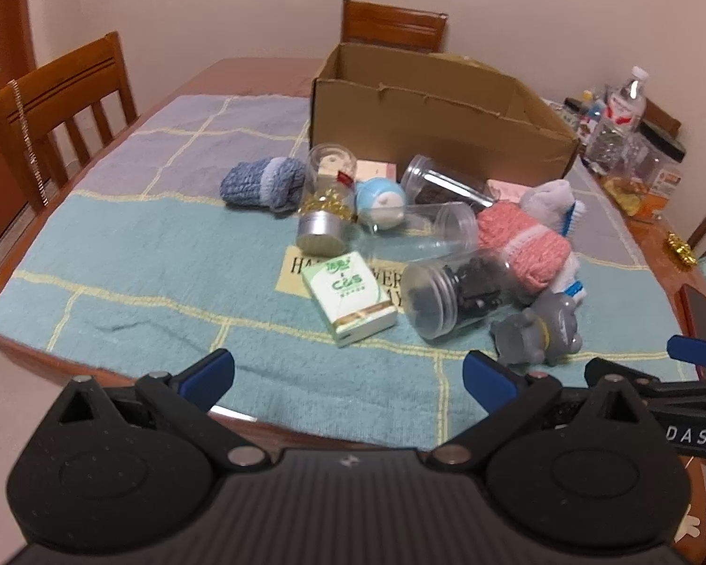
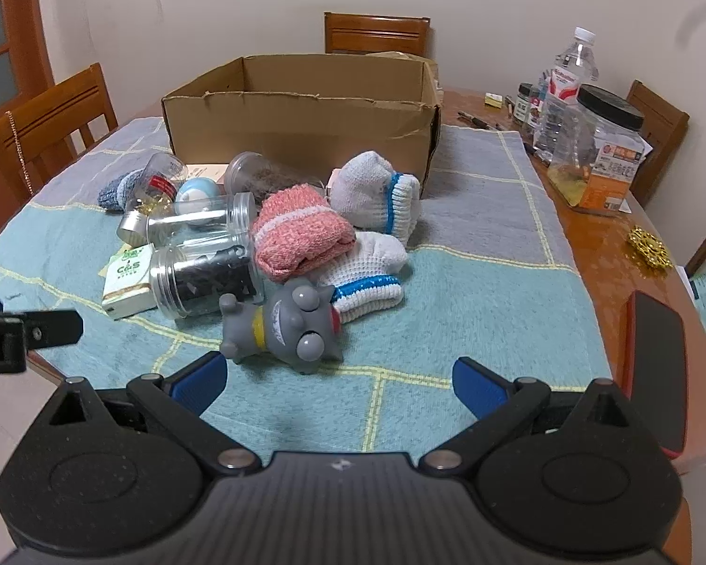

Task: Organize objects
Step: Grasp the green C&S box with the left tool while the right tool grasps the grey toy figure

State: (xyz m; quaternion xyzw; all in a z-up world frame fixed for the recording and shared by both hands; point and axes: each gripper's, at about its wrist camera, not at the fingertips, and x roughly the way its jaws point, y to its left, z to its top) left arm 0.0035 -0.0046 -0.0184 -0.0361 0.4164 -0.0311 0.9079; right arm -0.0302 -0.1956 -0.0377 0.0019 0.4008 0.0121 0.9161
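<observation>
Blue checked cloth (image 2: 470,292), cardboard box (image 2: 301,127) behind jumbled jars and socks; left gripper (image 1: 348,374), right gripper (image 2: 339,379), jaws wide, empty

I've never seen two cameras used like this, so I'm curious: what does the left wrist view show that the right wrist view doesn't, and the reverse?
Only the left wrist view shows the whole blue knitted sock and the top of the green-and-white carton.

Only the right wrist view shows the grey toy's face, the full red-edged phone, and the black-lidded jar clearly.

Both show the cardboard box, pink sock, jar of dark pieces, water bottle and checked cloth.
</observation>
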